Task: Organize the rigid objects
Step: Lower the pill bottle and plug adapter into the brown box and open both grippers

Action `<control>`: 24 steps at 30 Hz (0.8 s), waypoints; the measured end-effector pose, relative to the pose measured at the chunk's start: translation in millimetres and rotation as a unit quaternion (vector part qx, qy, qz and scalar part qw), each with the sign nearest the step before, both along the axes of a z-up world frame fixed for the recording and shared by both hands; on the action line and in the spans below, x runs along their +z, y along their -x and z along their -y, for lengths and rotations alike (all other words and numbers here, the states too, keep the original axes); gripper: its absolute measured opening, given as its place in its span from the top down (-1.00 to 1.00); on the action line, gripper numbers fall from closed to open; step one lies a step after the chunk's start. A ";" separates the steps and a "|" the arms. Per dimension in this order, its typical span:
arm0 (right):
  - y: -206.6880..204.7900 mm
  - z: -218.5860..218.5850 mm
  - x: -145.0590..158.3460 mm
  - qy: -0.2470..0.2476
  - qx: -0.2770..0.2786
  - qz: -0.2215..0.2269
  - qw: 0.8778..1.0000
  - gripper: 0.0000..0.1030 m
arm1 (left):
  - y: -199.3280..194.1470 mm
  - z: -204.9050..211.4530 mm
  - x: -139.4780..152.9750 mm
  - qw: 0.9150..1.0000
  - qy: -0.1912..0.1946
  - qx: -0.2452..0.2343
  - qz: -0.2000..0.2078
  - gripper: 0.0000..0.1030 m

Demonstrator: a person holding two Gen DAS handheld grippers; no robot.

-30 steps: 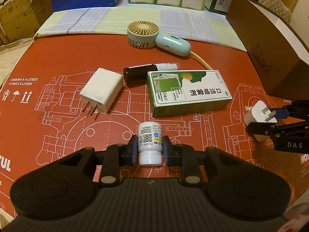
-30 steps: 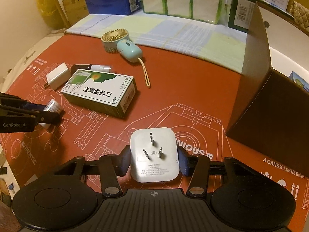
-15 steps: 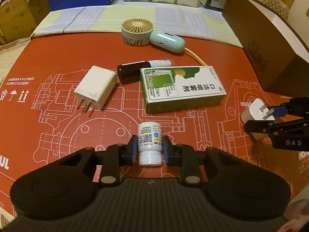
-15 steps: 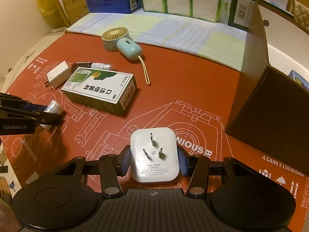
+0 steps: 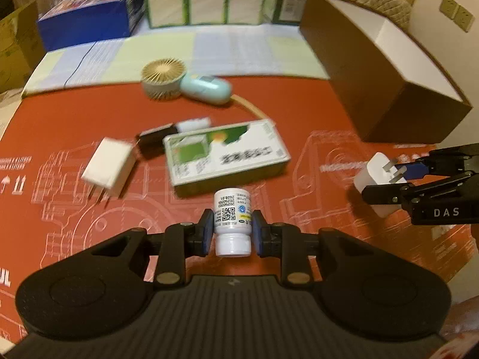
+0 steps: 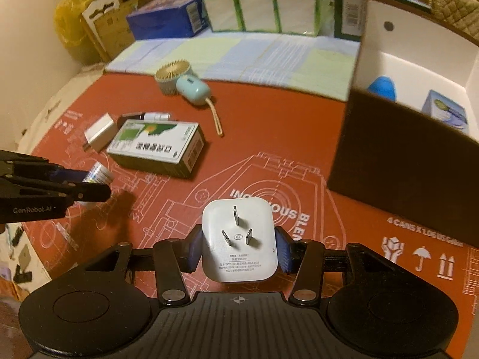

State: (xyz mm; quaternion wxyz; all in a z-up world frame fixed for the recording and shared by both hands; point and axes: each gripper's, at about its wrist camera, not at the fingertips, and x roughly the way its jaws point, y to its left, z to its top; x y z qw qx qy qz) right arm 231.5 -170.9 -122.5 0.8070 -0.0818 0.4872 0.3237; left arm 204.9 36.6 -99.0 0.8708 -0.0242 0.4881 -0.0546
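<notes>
My left gripper [image 5: 232,232] is shut on a small white medicine bottle [image 5: 232,221] and holds it above the red mat [image 5: 60,113]. My right gripper [image 6: 238,246] is shut on a white three-pin plug adapter [image 6: 238,243], prongs facing the camera; it also shows in the left wrist view [image 5: 378,179]. On the mat lie a green-and-white spray box [image 5: 227,154], a dark spray bottle [image 5: 167,133], a white charger [image 5: 109,166] and a small fan with a teal handle [image 5: 185,85].
An open brown cardboard box [image 6: 413,137] with a white inside stands at the right; it holds a blue object [image 6: 383,88] and a small carton [image 6: 446,112]. Tissue packs [image 6: 263,6] and a blue box [image 6: 167,21] line the back on a checked cloth.
Both grippers have risen and moved forward with their loads. The box's inside has come into the right wrist view.
</notes>
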 end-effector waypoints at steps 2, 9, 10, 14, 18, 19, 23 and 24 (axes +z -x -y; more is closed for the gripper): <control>0.3 6.2 8.2 -0.008 -0.004 0.006 1.000 0.11 | -3.4 8.4 7.1 1.000 0.003 -0.010 0.007 0.57; 0.1 31.5 40.0 -0.037 -0.018 0.027 0.999 0.11 | -19.7 44.8 35.9 0.997 0.021 -0.055 0.041 0.57; -0.5 35.9 44.8 -0.041 -0.021 0.031 0.998 0.11 | -23.3 50.9 40.2 0.997 0.025 -0.062 0.046 0.57; -6.4 55.7 64.4 -0.056 -0.041 0.047 0.996 0.11 | -40.1 74.8 54.9 0.993 0.041 -0.088 0.063 0.57; -19.0 80.4 83.8 -0.066 -0.070 0.065 0.993 0.11 | -61.5 103.6 66.9 0.989 0.052 -0.112 0.078 0.57; -22.8 87.5 87.6 -0.068 -0.077 0.069 0.992 0.11 | -66.8 110.8 69.0 0.988 0.054 -0.118 0.081 0.57; -44.0 115.8 102.1 -0.074 -0.109 0.082 0.988 0.11 | -90.7 142.2 78.1 0.984 0.057 -0.142 0.094 0.57; -49.8 122.3 105.0 -0.073 -0.115 0.087 0.987 0.11 | -95.4 149.2 79.6 0.983 0.057 -0.146 0.097 0.57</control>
